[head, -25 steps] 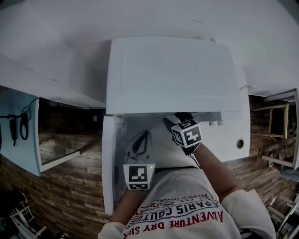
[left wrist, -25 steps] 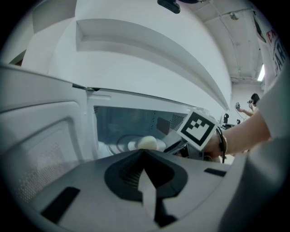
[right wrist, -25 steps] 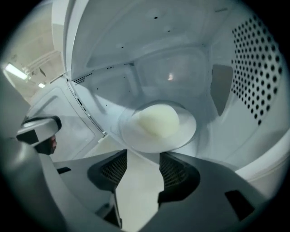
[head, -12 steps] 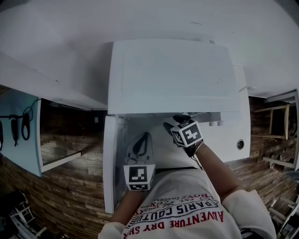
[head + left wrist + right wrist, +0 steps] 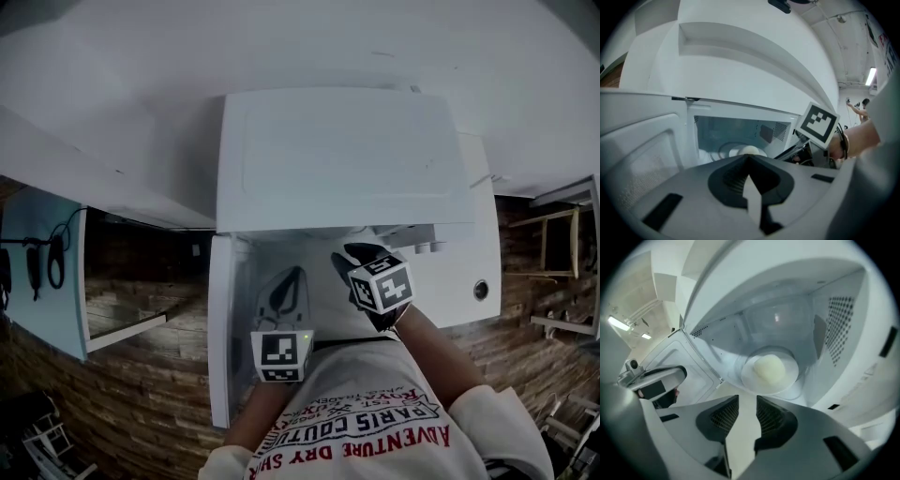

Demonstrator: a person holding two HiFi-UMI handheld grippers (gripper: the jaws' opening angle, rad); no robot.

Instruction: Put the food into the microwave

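Pale round bun [image 5: 769, 370], likely light and squashy, best pinched gently at its sides, lies in the white microwave [image 5: 342, 155] just beyond the right gripper [image 5: 747, 398], whose parted, empty fingers have just been closing; left gripper [image 5: 748, 157] fingers clenched, empty.

Head view: dim and grey overall, with low contrast. The white top of the microwave [image 5: 342, 155] is recorded as the brightest surface, the wooden floor [image 5: 141, 394] as near black. Straight edges are bent by strong fisheye distortion, and the corners are darkened.

Left gripper view: a black circular vignette is noted. Glare is produced by a fluorescent tube [image 5: 870, 76] at the right edge. The near foreground is rendered soft.

Right gripper view: ceiling lamps [image 5: 618, 324] are blown out at left. The microwave cavity is evenly lit, with one small highlight on its back wall.
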